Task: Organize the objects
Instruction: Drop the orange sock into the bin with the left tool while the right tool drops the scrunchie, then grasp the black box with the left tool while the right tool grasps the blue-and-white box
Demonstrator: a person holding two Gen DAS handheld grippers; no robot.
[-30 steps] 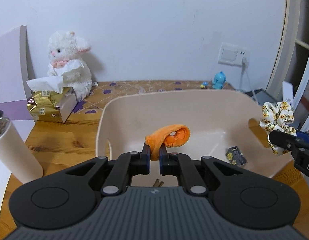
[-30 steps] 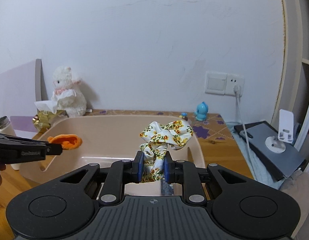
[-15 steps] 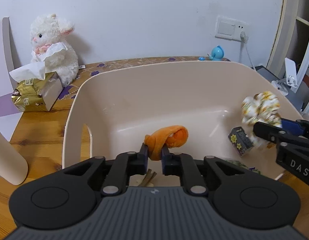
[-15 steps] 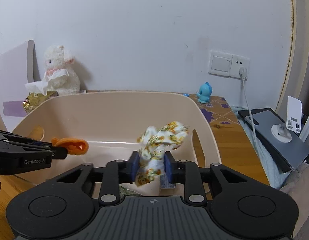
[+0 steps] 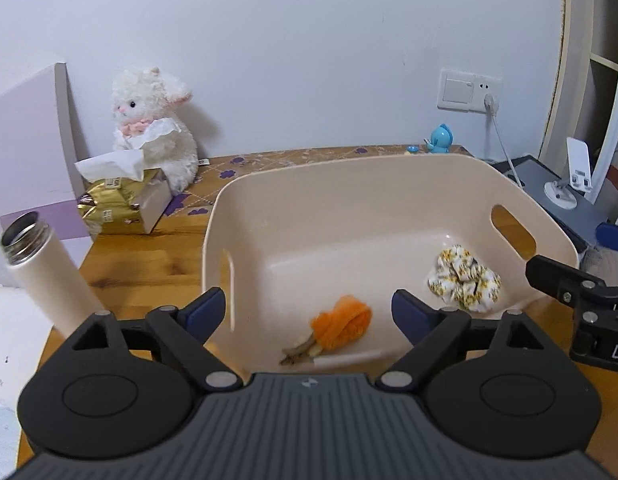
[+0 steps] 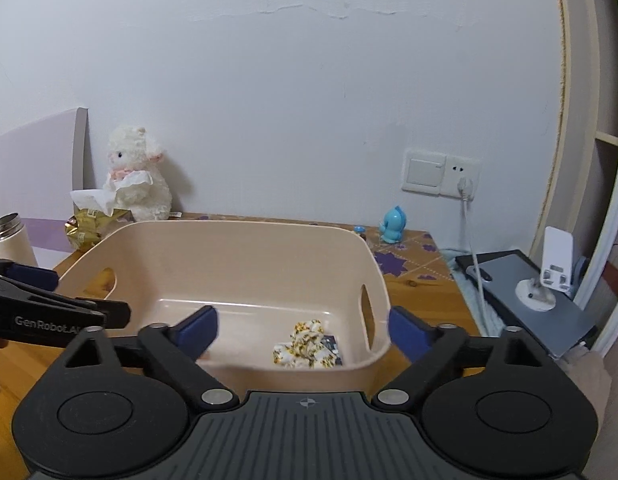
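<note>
In the left wrist view, a white bottle (image 5: 41,268) stands at the left edge on the wooden tabletop (image 5: 149,256), with a tissue pack (image 5: 121,200) and white plush lamb (image 5: 153,128) behind it. The left tongs (image 5: 307,314) gape wide and hold nothing, straddling the near rim of the beige bin (image 5: 369,208). Inside, lower centre, lies the orange plush piece (image 5: 343,326); to its right rests the floral scrunchie (image 5: 463,278). In the right wrist view, the right tongs (image 6: 303,328) are likewise spread wide and empty above the bin (image 6: 237,240), with the scrunchie (image 6: 305,346) on its floor. A blue figurine (image 6: 393,226) stands right of centre.
</note>
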